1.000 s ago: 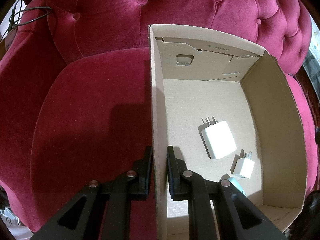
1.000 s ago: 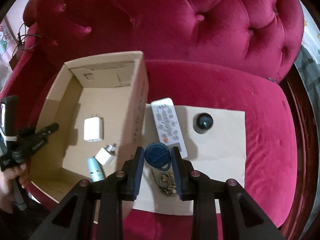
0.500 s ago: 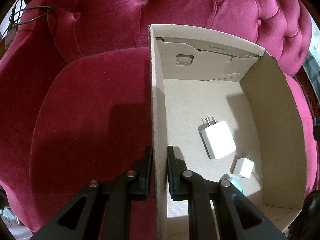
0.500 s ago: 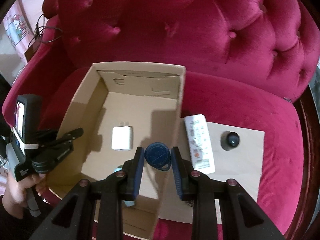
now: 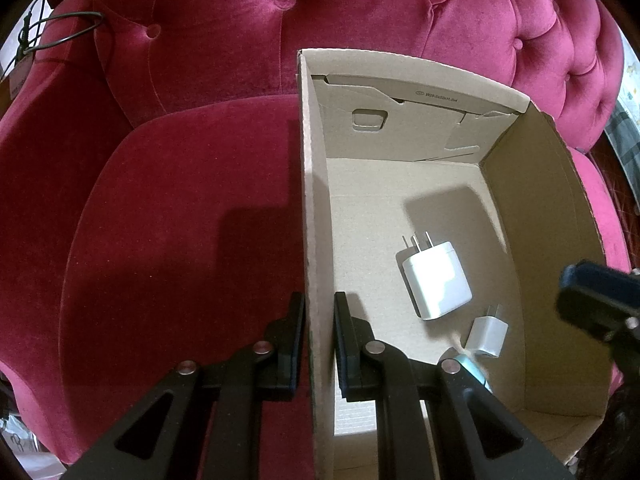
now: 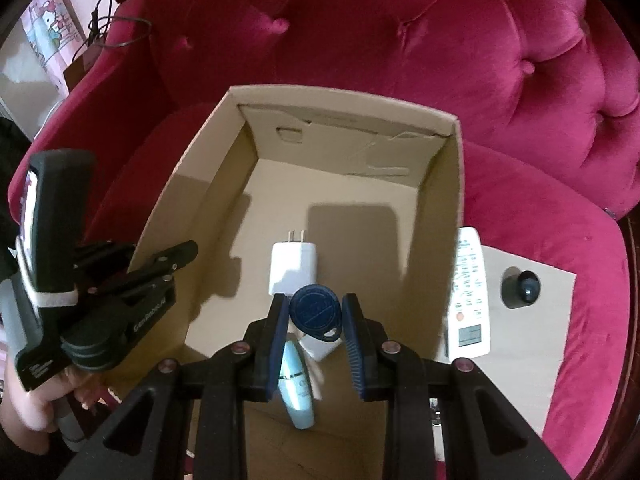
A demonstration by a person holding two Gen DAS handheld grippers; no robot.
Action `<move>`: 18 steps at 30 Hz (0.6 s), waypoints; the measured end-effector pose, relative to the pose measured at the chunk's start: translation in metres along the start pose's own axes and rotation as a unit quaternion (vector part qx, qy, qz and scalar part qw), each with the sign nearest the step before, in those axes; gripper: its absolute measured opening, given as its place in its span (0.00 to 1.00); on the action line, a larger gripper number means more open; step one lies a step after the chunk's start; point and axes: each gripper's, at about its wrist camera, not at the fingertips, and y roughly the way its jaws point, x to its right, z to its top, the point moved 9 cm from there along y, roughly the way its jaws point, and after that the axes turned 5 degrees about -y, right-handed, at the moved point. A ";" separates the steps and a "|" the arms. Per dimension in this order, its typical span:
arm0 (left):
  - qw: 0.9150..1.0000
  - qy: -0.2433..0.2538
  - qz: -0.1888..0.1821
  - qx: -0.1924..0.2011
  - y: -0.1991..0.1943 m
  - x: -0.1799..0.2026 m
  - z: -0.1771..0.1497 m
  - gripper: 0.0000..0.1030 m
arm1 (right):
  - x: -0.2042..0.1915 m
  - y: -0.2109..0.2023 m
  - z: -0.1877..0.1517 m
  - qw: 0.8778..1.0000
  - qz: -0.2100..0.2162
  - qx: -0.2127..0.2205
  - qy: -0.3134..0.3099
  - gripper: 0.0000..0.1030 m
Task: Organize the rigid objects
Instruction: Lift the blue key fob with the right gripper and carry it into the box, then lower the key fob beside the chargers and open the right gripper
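Left claw (image 5: 319, 316) clamped on the left wall of the cardboard box (image 6: 440, 216), on a red velvet sofa (image 6: 400, 40). Right claw (image 6: 314, 320) over the box, narrowly closed on a blue key fob (image 6: 316, 312). Inside, on the floor: large white charger (image 5: 436, 280), small white charger (image 5: 488, 336), pale blue tube (image 6: 296, 384). Outside, to the right on a cardboard sheet (image 6: 556, 340): white remote (image 6: 472, 292), black round object (image 6: 526, 286).
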 end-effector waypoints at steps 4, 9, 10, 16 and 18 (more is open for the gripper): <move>1.000 0.000 0.000 0.000 0.000 -0.001 0.000 0.14 | -0.005 0.015 -0.003 1.000 0.003 -0.013 0.000 0.28; 1.000 0.000 0.000 0.000 0.000 -0.002 0.000 0.14 | -0.008 0.033 -0.008 1.000 0.005 -0.029 0.002 0.28; 1.000 0.000 0.000 0.000 0.000 -0.002 0.000 0.14 | -0.009 0.036 -0.009 0.999 0.005 -0.032 0.003 0.28; 1.000 -0.001 0.000 0.000 0.000 -0.002 0.000 0.14 | -0.010 0.052 -0.013 0.999 0.000 -0.047 -0.001 0.28; 1.000 0.000 0.000 0.000 0.000 -0.002 0.000 0.14 | -0.010 0.059 -0.014 0.999 -0.001 -0.054 0.001 0.28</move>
